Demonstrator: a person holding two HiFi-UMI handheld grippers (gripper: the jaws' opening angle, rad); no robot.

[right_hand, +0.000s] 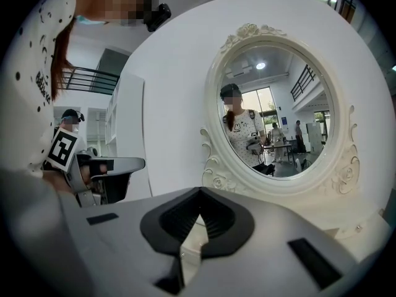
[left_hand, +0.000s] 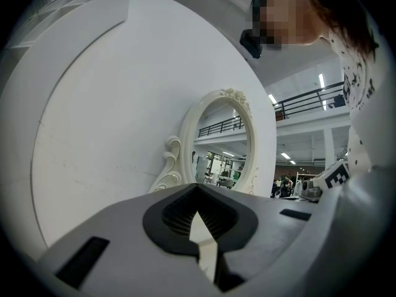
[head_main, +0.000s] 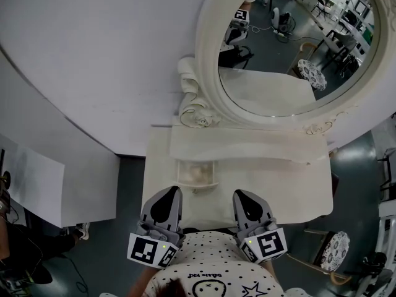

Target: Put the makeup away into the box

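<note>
White vanity table [head_main: 297,184] — oval mirror [head_main: 291,48], white wall [head_main: 93,54].

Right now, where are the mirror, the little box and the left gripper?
mirror [head_main: 291,57]: head view, middle of the glass.
box [head_main: 198,185]: head view, its front rim.
left gripper [head_main: 171,192]: head view, at its closed tips.

Matt white table [head_main: 297,184], glossy mirror [head_main: 278,85]

Holding left gripper [head_main: 167,193] and right gripper [head_main: 243,195] side by side, tucked close to the torso, both pointing forward, jaws pressed together on each, nothing gripped between them.
</note>
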